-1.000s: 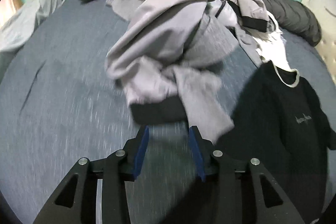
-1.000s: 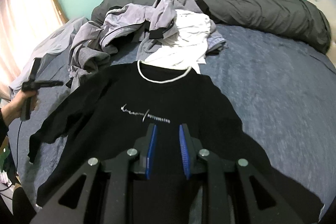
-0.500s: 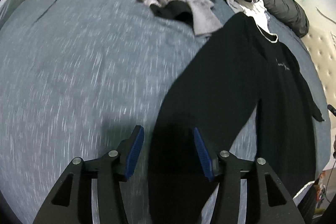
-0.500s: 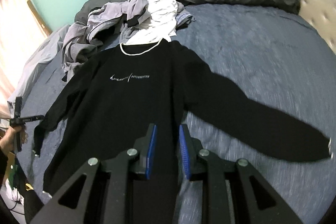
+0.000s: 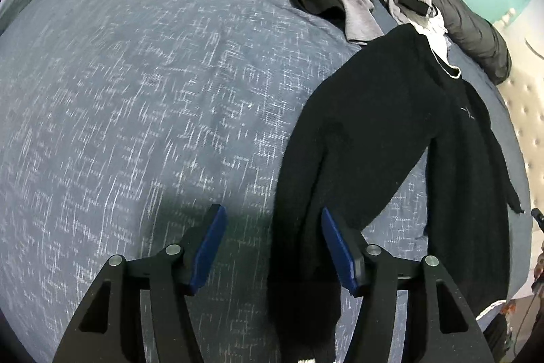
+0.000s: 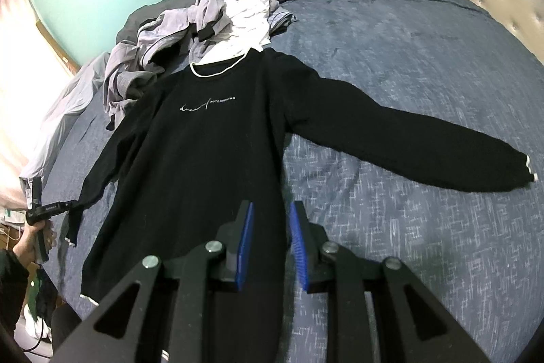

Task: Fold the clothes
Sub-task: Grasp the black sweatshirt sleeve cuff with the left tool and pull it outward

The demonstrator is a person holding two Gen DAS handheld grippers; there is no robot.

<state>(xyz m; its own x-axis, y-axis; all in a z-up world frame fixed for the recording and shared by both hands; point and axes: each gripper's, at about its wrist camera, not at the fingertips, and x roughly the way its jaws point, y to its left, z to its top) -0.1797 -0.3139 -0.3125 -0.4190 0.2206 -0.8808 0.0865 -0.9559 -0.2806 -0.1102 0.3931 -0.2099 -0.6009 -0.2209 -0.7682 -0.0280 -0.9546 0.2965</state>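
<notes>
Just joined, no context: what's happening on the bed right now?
A person is working with two handheld grippers on a black sweatshirt spread face-up on the blue bedspread, sleeves out to the sides. The left gripper hovers over one sleeve, jaws opening, the cloth under them but not pinched. The right gripper sits over the sweatshirt's side edge near the hem, jaws slightly apart, gripping nothing. No fold made yet. A pile of grey and white clothes waits beyond the collar.
</notes>
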